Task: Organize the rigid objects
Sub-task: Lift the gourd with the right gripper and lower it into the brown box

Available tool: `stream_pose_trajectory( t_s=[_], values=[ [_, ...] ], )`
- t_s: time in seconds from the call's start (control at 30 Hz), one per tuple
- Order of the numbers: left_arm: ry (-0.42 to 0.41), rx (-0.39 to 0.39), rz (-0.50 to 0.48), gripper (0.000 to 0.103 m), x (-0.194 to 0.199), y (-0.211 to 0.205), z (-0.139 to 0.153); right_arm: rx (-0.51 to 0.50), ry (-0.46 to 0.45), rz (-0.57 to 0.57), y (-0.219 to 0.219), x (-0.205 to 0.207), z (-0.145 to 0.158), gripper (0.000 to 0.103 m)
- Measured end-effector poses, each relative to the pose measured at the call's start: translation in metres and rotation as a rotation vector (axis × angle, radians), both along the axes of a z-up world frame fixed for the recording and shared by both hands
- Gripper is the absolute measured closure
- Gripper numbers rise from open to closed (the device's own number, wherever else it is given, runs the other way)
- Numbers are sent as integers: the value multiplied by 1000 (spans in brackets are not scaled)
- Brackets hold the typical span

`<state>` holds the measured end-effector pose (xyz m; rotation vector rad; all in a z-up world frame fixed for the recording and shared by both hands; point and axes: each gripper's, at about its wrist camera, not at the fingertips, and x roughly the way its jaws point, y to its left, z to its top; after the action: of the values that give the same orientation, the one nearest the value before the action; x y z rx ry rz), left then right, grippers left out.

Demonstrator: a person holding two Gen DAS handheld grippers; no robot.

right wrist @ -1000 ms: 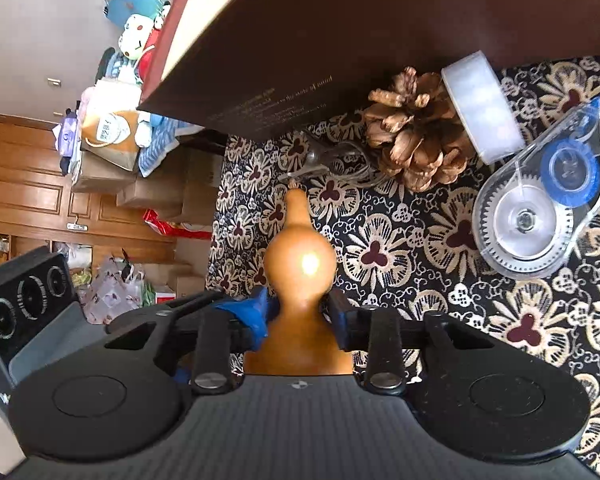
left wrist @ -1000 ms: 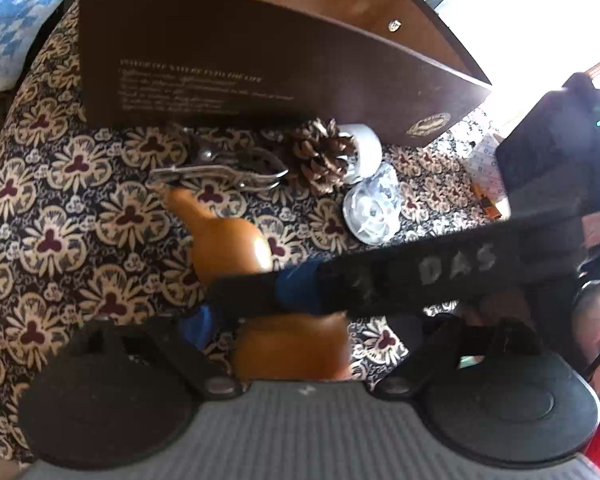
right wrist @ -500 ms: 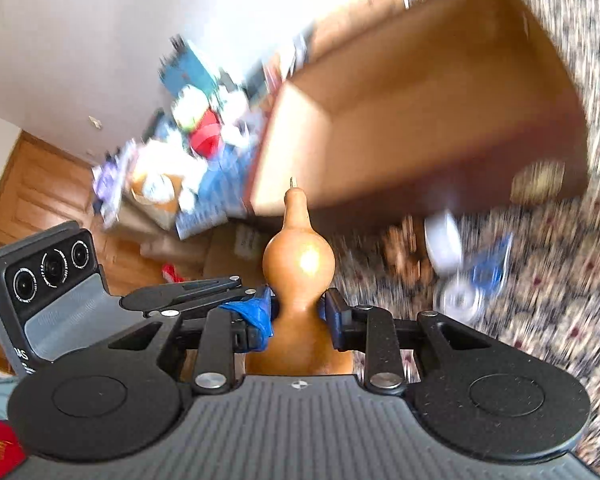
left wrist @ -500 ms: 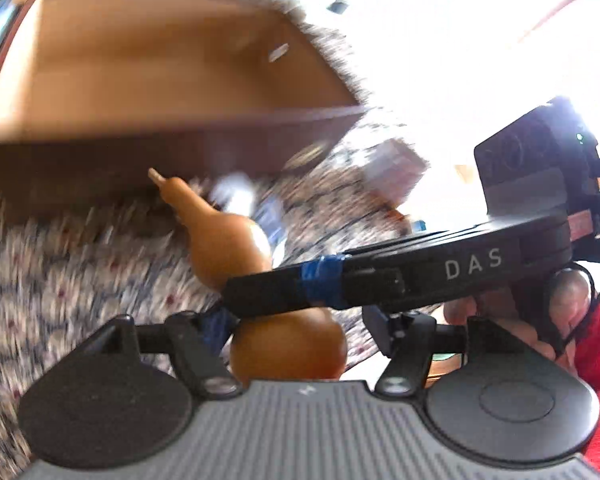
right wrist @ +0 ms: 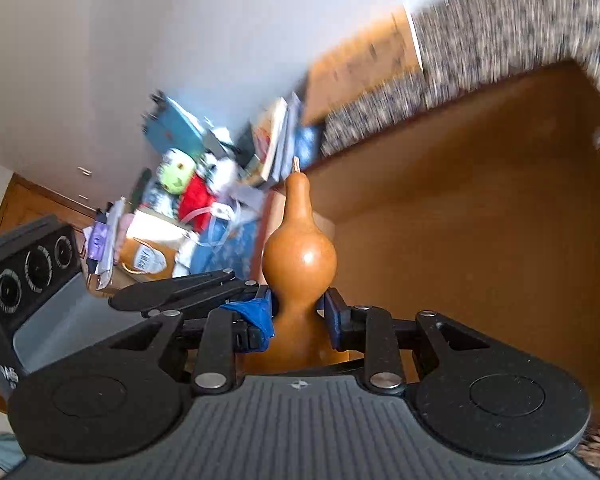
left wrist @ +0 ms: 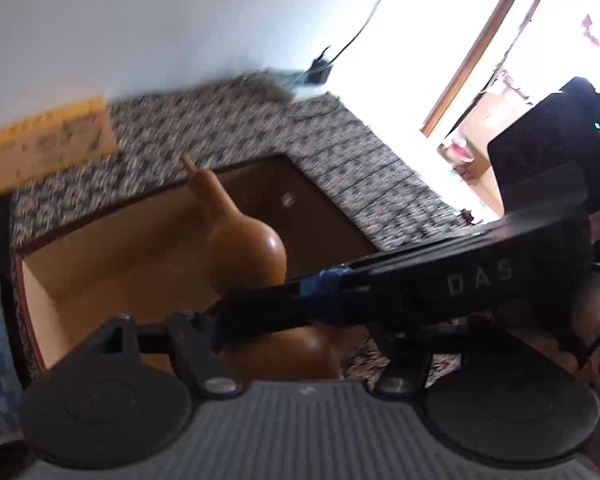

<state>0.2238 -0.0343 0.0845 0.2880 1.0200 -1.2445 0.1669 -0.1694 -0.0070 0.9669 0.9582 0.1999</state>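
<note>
Hanging in the air over the open box point(right wrist: 480, 240), a smooth orange-brown gourd point(right wrist: 300, 256) sits stem-up, pinched at its narrow waist by the right gripper point(right wrist: 298, 312). Its jaws are closing, both pads pressed against the gourd's waist, one wrapped in blue tape point(right wrist: 256, 312). The upper bulb and thin neck stick out past the fingers, the stem tip showing against the box's far rim.

From the left wrist camera the same gourd point(left wrist: 244, 240) leans to the left above the box point(left wrist: 120, 264), with its fat lower bulb showing just under the right gripper's finger point(left wrist: 380, 292), which crosses the view and carries the letters DAS. The left gripper point(left wrist: 296, 344) reaches in around that lower bulb; its left finger lies close against the gourd, but the crossing finger hides the rest, so I cannot tell whether it is gripping.

The box has a pale tan inside and a dark brown rim, and it rests on a patterned cloth point(left wrist: 340, 148) that is blurred. Beyond the cloth's edge lie a cardboard piece point(right wrist: 364, 64), books and toys point(right wrist: 188, 184) against a white wall. A hand point(left wrist: 592, 320) shows at the right edge of the left view.
</note>
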Motion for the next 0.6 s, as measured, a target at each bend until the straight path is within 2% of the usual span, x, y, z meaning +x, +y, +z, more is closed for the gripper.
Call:
stream_pose_trajectory(
  t_s=[0.1,0.27,0.4,0.5,0.6],
  values=[
    [22,102,42,38,24,-4,-35,48,84,37,9,22,-34,93],
    [57,247,105,40,52,-4,-87,59,190,106,25,42,-61,93],
    [89,306,143,40,63,-3,-99,89,263,154,29,53,-73,93],
    [131,323,176,40,70,1,-110,117,290,172,27,51,-73,88],
    [103,348,188,35,69,-2,-115,159,286,183,21,49,-72,87]
  ],
)
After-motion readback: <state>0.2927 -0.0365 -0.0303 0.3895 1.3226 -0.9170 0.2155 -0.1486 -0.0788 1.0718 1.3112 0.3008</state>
